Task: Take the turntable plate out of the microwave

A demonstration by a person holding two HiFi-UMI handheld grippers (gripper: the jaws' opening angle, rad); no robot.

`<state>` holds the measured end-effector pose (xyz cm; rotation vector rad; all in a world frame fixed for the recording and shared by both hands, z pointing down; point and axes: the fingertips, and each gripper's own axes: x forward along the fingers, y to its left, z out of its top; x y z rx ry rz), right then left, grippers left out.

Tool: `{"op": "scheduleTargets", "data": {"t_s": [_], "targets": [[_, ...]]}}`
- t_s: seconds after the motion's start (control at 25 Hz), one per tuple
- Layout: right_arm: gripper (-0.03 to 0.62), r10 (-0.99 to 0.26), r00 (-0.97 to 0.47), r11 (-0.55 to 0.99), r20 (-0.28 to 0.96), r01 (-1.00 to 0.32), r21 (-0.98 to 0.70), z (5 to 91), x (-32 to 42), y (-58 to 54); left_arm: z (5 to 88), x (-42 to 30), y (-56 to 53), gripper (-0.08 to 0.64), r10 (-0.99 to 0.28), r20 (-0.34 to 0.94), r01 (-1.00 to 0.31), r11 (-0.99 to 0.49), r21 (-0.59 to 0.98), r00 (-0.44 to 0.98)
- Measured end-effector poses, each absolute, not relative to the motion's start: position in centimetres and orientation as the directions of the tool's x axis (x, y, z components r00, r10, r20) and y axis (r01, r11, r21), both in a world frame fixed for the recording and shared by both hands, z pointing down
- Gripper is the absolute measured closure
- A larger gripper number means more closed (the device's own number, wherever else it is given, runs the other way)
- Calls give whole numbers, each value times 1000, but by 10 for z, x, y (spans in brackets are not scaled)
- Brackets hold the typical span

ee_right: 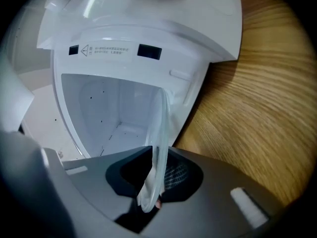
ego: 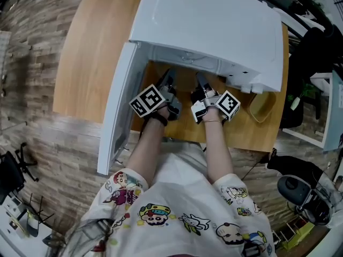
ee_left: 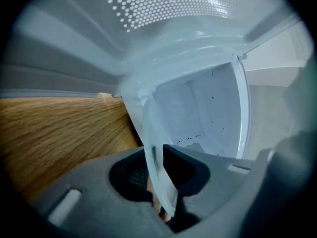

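The white microwave (ego: 214,25) stands on a wooden table (ego: 91,47) with its door (ego: 120,106) swung open to the left. Both grippers reach into its opening side by side. The clear glass turntable plate (ee_left: 152,143) shows edge-on in the left gripper view, its rim clamped between the jaws of my left gripper (ee_left: 157,182). In the right gripper view the plate's rim (ee_right: 161,123) runs down between the jaws of my right gripper (ee_right: 151,182), which is shut on it. In the head view the left gripper (ego: 169,80) and right gripper (ego: 199,83) have their tips under the microwave's top, which hides the plate.
A yellowish translucent container (ego: 262,106) sits on the table right of the microwave. The open door walls off the left side. Beyond the table's near edge are the person's lap, a black chair base (ego: 300,194) at the right and a wood-pattern floor.
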<state>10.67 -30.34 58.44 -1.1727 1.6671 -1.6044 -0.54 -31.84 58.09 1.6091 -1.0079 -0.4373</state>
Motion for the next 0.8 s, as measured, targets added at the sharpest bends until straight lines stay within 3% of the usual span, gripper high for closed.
{"op": "scheduleTargets", "data": {"t_s": [0.32,0.8], "targets": [[537,-888,-449,-25,99,-168,-985,570,108,-291,572,-2,-307,500,-780,199,-364,-40,931,593],[529,-876,-477,6,66,-148,-989,561,107,-257,556,-5,-273,502,-788,182,-366,-58,929,588]]}}
